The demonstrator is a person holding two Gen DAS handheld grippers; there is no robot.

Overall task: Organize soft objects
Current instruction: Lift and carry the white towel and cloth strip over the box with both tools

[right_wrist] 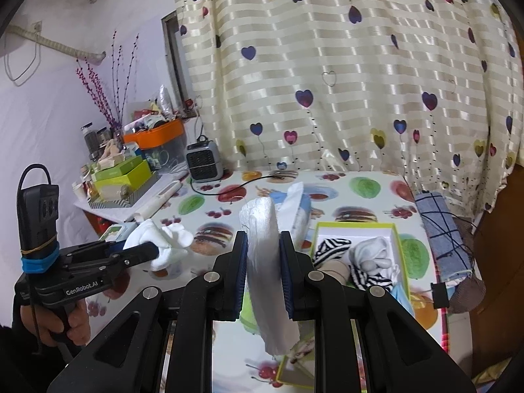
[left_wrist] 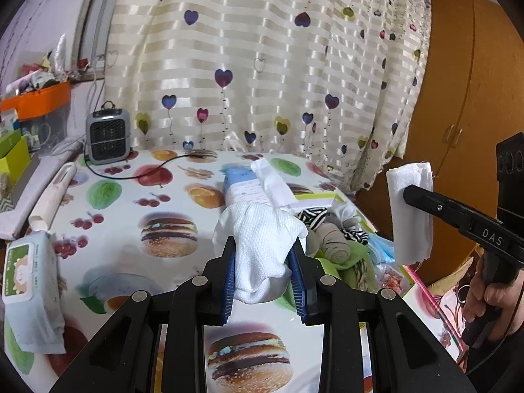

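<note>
Above the table (left_wrist: 108,203), both claws raised:
Left gripper (left_wrist: 263,273): pinching a bunched white sock (left_wrist: 262,245) between its blue pads (left_wrist: 229,281), cloth bulging past the tips.
Right gripper (right_wrist: 263,270): pressed onto a folded white cloth (right_wrist: 265,262), upright, hanging below the fingers.
Green-rimmed box (right_wrist: 401,249): on the table's right side, holding striped socks (right_wrist: 330,245).

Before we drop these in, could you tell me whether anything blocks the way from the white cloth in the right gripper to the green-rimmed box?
Nothing visible does. The white cloth hangs in the right gripper left of the green-rimmed box, which lies open though partly filled with rolled socks.
</note>
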